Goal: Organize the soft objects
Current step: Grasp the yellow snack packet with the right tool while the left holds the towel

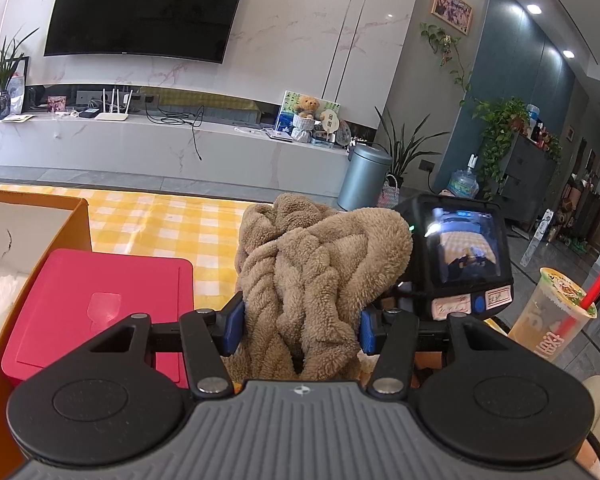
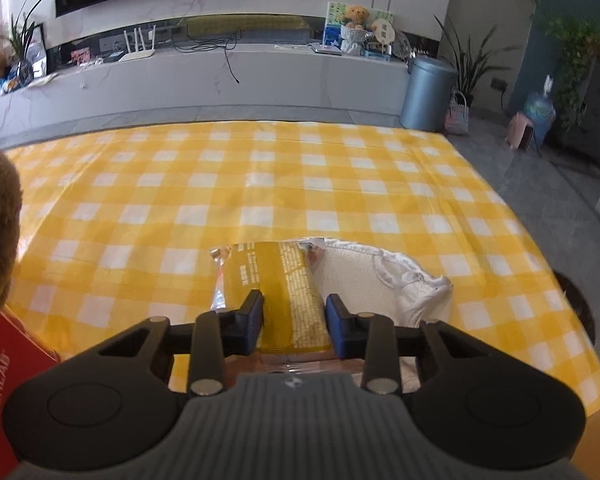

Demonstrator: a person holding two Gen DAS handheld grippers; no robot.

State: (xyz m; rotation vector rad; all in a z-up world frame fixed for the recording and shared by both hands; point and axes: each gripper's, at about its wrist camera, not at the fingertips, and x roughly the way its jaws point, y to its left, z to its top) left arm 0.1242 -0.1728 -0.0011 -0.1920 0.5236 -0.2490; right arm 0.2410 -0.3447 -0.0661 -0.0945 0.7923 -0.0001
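Living room, yellow check table (image 2: pixel 260 184): two claws at work.
L view only: left claw (image 1: pixel 300 326) clamped on brown towel (image 1: pixel 320 280), held up by red box (image 1: pixel 100 308). R view only: right claw (image 2: pixel 294 320) pinching yellow packet (image 2: pixel 284 280) on table, beside white pillow (image 2: pixel 380 276).

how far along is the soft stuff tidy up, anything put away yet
Something white already lies in the orange box. In hand: the left gripper holds the brown plush blanket; the right gripper's fingers flank the yellow packet. Left: the white pillow on the checked cloth.
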